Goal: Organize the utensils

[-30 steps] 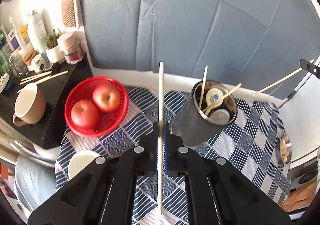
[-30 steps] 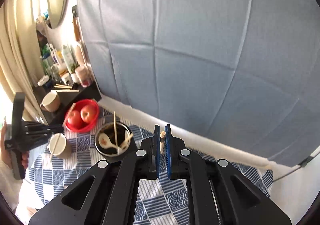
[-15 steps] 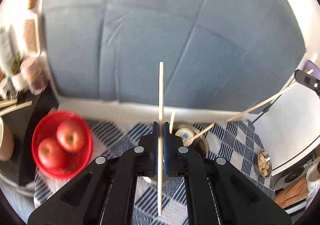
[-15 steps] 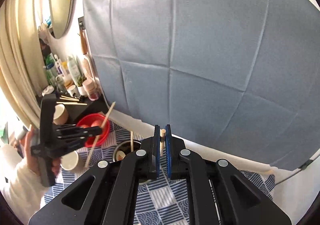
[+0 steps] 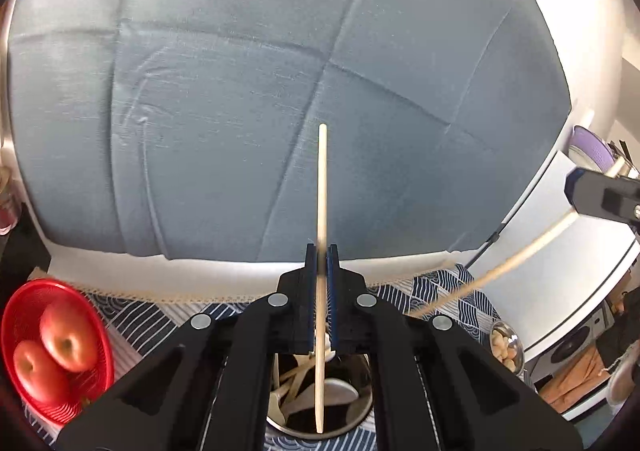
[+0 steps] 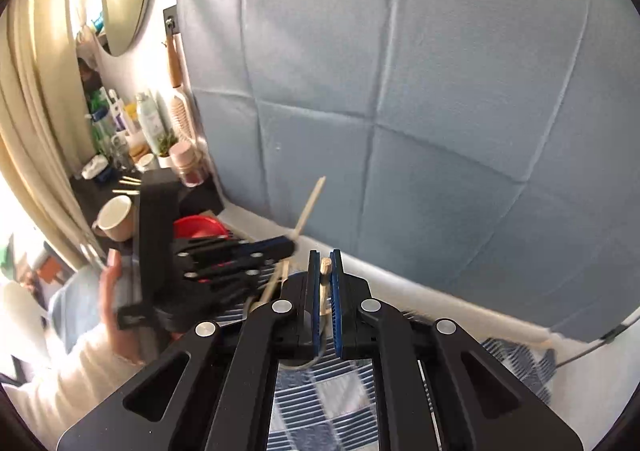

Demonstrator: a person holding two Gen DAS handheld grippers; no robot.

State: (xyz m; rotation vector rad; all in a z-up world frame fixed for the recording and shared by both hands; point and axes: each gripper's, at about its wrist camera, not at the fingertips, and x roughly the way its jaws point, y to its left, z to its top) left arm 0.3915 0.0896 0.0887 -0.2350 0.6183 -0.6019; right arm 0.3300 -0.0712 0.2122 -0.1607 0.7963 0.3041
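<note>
My left gripper (image 5: 322, 251) is shut on a pale wooden chopstick (image 5: 321, 191) that stands upright between its pads. The stick's lower end hangs over the open metal utensil holder (image 5: 360, 417), which holds white spoons (image 5: 340, 397) and other chopsticks. My right gripper (image 6: 325, 255) is shut on a second chopstick (image 6: 325, 265), of which only the tip shows there. In the left wrist view the right gripper (image 5: 572, 187) sits at the right edge, and its chopstick (image 5: 500, 271) slants down toward the holder. The right wrist view shows the left gripper (image 6: 290, 245) close by on the left, held by a hand (image 6: 110, 283).
A red basket (image 5: 24, 307) with two apples (image 5: 66, 341) sits at the left on the blue patterned cloth (image 5: 436, 285). A small metal dish of nuts (image 5: 506, 347) is at the right. A beige mug (image 6: 116, 211) and bottles (image 6: 148, 119) stand on a dark shelf. A blue backdrop (image 5: 280, 91) hangs behind.
The left wrist view swung up and to the right: the holder went from ahead to directly beneath the gripper, and the basket slid to the left edge. The two grippers came closer together, each still gripping its chopstick.
</note>
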